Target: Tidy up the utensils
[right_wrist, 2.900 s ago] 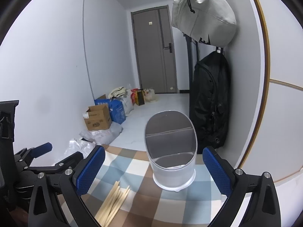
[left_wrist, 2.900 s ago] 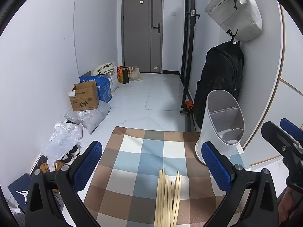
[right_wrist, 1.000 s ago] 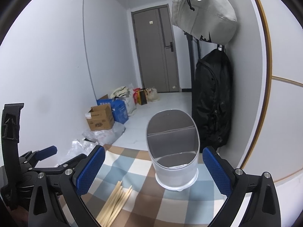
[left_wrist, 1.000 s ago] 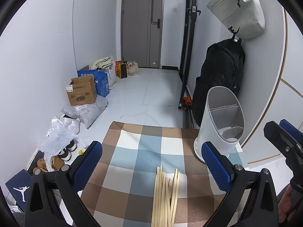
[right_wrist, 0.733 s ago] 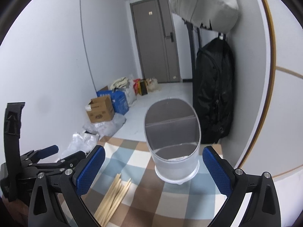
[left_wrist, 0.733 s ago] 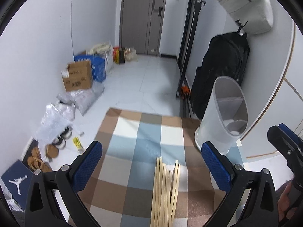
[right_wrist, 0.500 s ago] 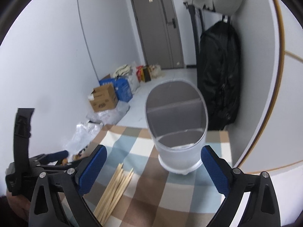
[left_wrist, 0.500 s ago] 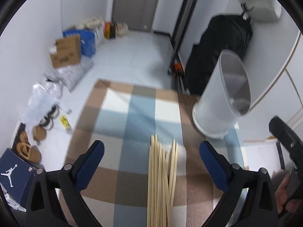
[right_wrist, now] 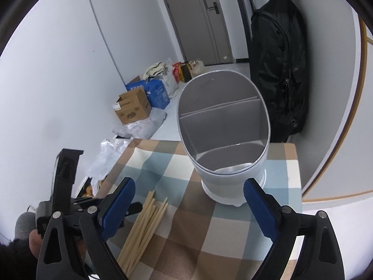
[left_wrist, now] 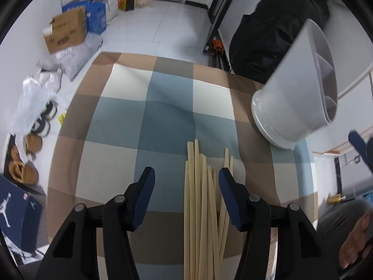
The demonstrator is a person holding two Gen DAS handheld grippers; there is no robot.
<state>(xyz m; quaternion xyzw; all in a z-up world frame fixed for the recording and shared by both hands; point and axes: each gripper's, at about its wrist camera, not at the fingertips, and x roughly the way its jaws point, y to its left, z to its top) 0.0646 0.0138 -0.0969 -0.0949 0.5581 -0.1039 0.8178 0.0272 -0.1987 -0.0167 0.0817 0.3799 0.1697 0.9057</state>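
Note:
Several pale wooden chopsticks (left_wrist: 202,198) lie in a loose bundle on a checked cloth (left_wrist: 163,116). My left gripper (left_wrist: 186,175) points steeply down over them. Its jaws are closing, and the bundle lies between them near the right-hand pad (left_wrist: 229,193). The left-hand pad stands well clear of it. A white, divided utensil holder (left_wrist: 293,107) stands upright at the cloth's far right. In the right wrist view the holder (right_wrist: 223,140) is just ahead of my right gripper (right_wrist: 189,186). Those jaws are wide, closing slightly, with nothing gripped. The chopsticks (right_wrist: 144,224) lie to its lower left.
A black backpack (left_wrist: 268,35) hangs on the wall behind the holder. On the floor to the left are a cardboard box (left_wrist: 65,32), plastic bags (left_wrist: 35,93), shoes (left_wrist: 30,144) and a blue shoe box (left_wrist: 14,210). A person's hand (left_wrist: 356,240) shows at the lower right.
My left gripper has tipped downward and sunk toward the chopsticks, and its jaws have narrowed around them. My right gripper has tilted down and come a little closer to the holder.

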